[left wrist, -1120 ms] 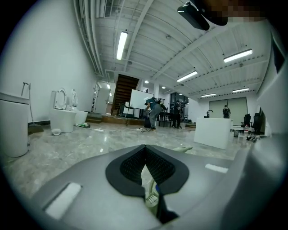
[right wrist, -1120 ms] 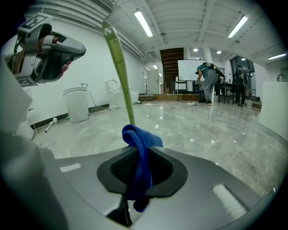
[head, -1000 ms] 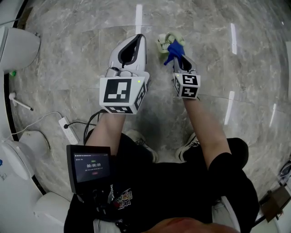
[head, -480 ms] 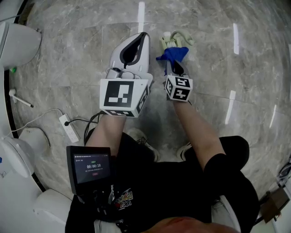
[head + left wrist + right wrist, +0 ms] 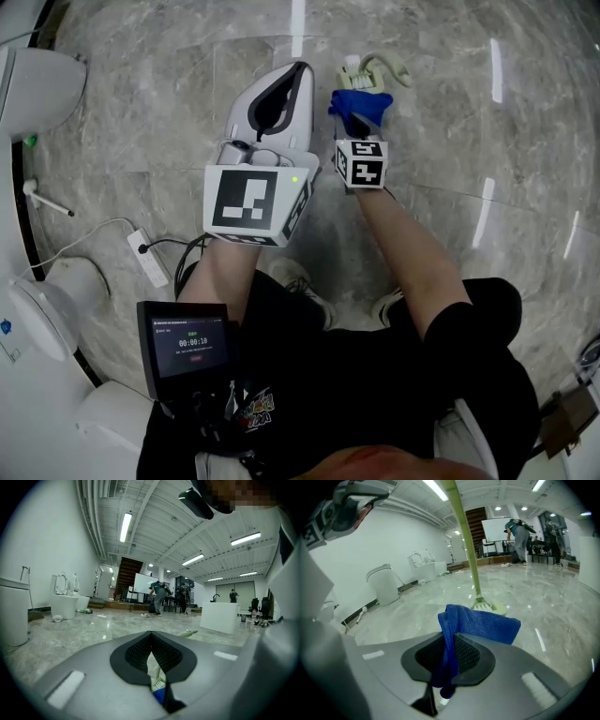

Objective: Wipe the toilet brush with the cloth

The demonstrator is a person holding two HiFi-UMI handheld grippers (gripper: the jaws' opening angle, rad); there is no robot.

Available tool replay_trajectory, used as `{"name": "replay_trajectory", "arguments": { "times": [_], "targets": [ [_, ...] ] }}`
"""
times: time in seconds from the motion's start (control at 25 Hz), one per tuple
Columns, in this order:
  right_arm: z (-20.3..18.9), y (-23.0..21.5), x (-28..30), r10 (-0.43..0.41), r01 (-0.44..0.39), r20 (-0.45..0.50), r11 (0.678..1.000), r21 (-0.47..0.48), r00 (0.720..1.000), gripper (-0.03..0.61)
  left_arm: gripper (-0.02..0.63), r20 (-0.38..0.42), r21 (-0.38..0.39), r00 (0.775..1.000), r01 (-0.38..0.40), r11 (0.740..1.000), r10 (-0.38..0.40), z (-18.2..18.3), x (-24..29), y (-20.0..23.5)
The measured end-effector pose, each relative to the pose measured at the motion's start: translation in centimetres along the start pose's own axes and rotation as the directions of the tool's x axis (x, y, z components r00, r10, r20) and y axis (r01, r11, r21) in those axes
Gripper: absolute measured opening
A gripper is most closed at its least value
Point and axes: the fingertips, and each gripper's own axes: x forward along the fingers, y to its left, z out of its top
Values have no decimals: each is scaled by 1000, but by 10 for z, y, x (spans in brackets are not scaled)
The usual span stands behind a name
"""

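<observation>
Toilet brush (image 5: 361,70) stands on the marble floor (image 5: 141,112), bristles down, at 12 o'clock from the right gripper (image 5: 357,124). In the right gripper view its green handle rises upright out of the top of the frame. The right gripper's jaws are pressed together on a blue cloth (image 5: 362,103), which drapes forward just short of the bristles. The left gripper (image 5: 298,71), at 9 o'clock of the right one, has its tips together with nothing pinched.
</observation>
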Motion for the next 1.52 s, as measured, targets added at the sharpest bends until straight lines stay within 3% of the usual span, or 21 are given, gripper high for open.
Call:
{"name": "replay_trajectory", "arguments": {
  "times": [0.12,0.24,0.4,0.56,0.88,1.16,1.32,1.52],
  "targets": [
    [-7,15,7,52,-55,-34,993,-101,998,54,9,3,5,1000,3,1000,-3,0,-1,-2],
    [-2,21,9,92,-96,-32,985,-143,995,52,9,3,-1,1000,6,1000,-6,-1,0,-2],
    [17,31,10,147,-146,3,982,-117,989,52,9,0,-8,1000,1,1000,-1,-2,3,2],
    [19,29,18,153,-153,2,988,12,988,52,9,-8,-14,1000,4,1000,-5,-4,6,1],
    [7,-9,-17,42,-43,27,998,54,999,52,9,-6,-24,1000,10,1000,-10,-7,14,4],
    [26,-118,-38,-165,140,79,955,261,983,52,9,-22,-23,1000,7,1000,-7,-13,25,1],
    [53,-148,-31,-162,141,103,972,187,981,52,9,-28,-22,1000,-3,1000,3,-13,21,3],
    [82,-151,-8,-73,66,103,996,64,992,52,9,-17,-21,1000,-14,1000,14,-7,15,7]
  ]
}}
